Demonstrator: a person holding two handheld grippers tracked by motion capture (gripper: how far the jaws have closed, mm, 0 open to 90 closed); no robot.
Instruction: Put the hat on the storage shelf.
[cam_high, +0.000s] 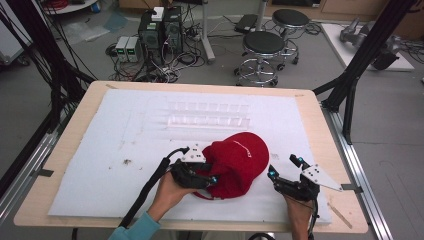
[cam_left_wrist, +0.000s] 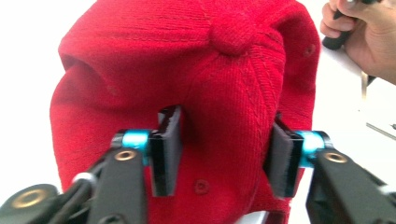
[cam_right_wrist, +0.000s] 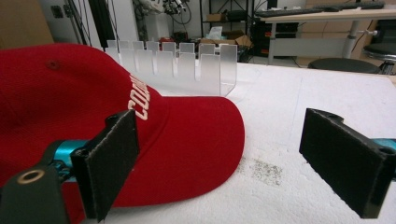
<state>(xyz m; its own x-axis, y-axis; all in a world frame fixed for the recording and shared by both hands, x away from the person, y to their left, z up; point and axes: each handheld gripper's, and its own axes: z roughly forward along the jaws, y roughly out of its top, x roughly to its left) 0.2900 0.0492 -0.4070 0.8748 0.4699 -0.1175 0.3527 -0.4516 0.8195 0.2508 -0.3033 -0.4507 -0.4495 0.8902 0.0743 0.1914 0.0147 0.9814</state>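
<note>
The left claw (cam_left_wrist: 219, 158) is pinching a fold at the back of the red cap (cam_high: 235, 162), which is lying on the white table (cam_high: 125, 125). The right claw (cam_right_wrist: 233, 163) is standing wide apart beside the brim, holding nothing. The clear rack (cam_right_wrist: 187, 65) behind is standing empty, so the work seems only at its beginning.

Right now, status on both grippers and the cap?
Left gripper pinching a fold of the red baseball cap at its back. Right gripper open, beside the brim, empty. Clear acrylic rack stands behind, apart from the cap.
</note>
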